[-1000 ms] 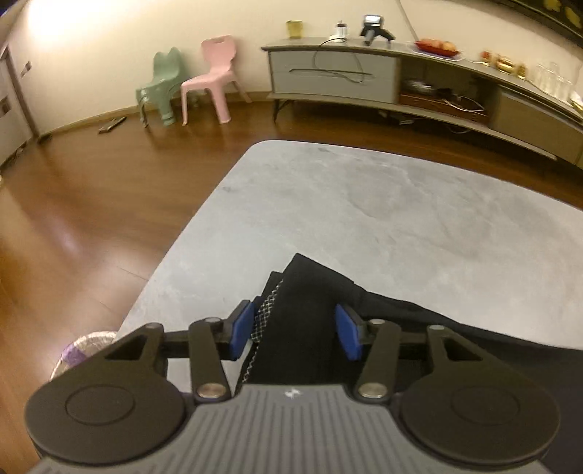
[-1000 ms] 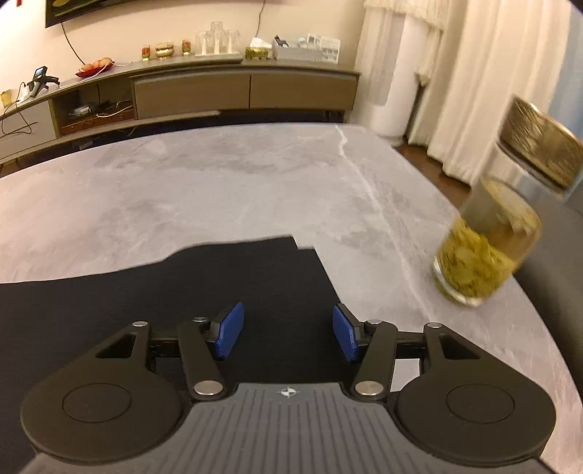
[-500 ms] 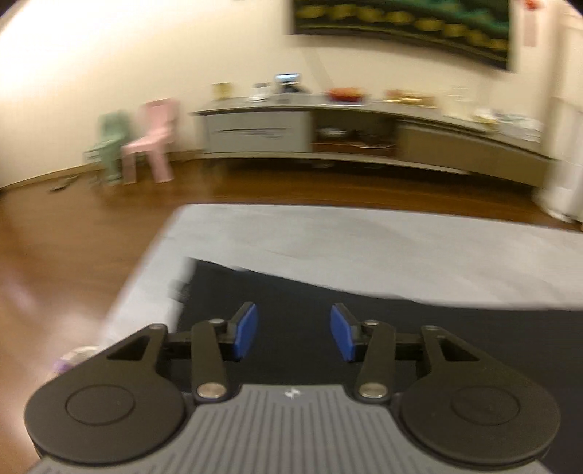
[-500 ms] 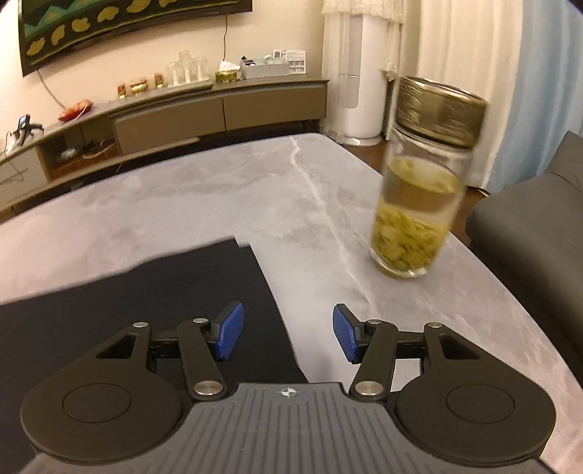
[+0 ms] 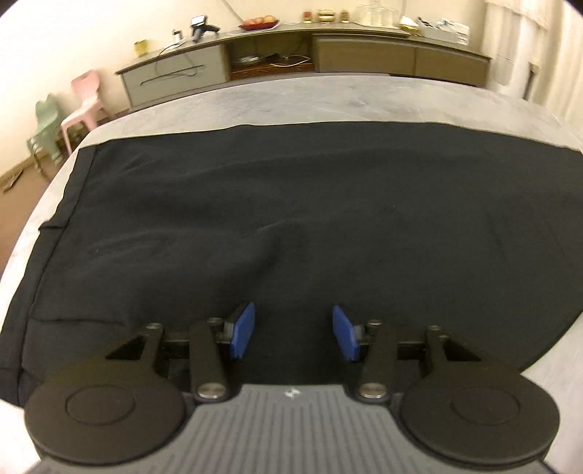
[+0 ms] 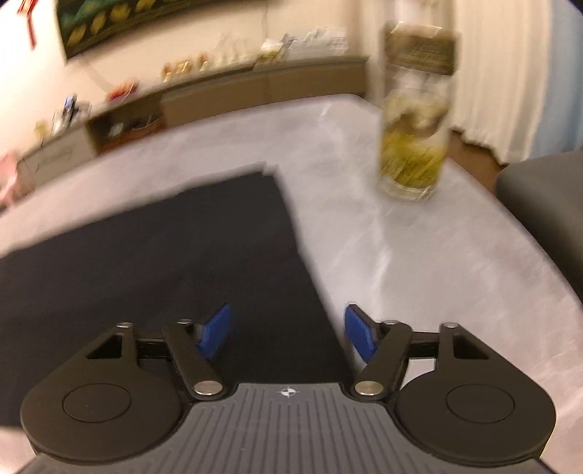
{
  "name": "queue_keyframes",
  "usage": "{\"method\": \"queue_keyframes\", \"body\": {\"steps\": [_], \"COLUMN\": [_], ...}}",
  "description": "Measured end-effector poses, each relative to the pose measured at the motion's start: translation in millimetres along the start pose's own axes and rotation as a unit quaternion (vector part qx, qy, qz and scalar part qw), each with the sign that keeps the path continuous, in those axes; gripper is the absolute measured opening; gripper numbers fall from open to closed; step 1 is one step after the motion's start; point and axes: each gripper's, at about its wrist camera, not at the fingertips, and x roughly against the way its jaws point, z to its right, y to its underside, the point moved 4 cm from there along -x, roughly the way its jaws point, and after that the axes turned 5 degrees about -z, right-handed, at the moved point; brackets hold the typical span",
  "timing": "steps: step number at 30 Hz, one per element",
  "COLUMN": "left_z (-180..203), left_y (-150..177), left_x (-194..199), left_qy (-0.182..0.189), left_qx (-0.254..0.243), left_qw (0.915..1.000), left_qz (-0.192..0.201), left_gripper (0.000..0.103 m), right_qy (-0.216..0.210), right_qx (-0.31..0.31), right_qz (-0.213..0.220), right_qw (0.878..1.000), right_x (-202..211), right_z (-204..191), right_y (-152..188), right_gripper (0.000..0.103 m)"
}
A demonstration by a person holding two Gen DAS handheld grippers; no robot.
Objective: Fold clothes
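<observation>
My left gripper and right gripper both hover with jaws spread, gripping nothing, over the black garment lying flat on the grey table.

This is a living room in a home. A long low sideboard runs along the cream wall, crowded with a plate of fruit, glasses and trinkets, and two small plastic children's chairs, one pink and one green, stand on the wooden floor. Near the grey marble-look desk are pale curtains, a dark padded seat and a jar of tea.
</observation>
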Motion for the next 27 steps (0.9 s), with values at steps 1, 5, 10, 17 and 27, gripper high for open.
{"method": "queue_keyframes", "body": {"steps": [1, 5, 10, 17, 27], "left_z": [5.1, 30.6, 96.5, 196.8, 275.1], "left_y": [-0.8, -7.4, -56.5, -120.4, -120.4], "left_x": [2.8, 32.5, 69.7, 22.6, -52.4], "left_qy": [0.002, 0.041, 0.150, 0.234, 0.196], "left_qx": [0.002, 0.011, 0.010, -0.001, -0.001], "left_qw": [1.0000, 0.9984, 0.9847, 0.9711, 0.9805], "left_qz": [0.004, 0.038, 0.089, 0.047, -0.016], "left_gripper": [0.047, 0.047, 0.047, 0.048, 0.054], "right_qy": [0.004, -0.009, 0.072, 0.066, -0.222], "right_qx": [0.008, 0.043, 0.139, 0.310, 0.196], "right_qz": [0.002, 0.003, 0.063, 0.138, 0.094], "right_qw": [1.000, 0.999, 0.986, 0.938, 0.950], "right_x": [-1.3, -3.8, 3.0, 31.4, 83.2], "right_z": [-4.7, -28.9, -79.1, -206.8, -161.3], "right_y": [-0.1, -2.9, 5.3, 50.9, 42.4], "right_gripper": [0.057, 0.009, 0.007, 0.007, 0.072]}}
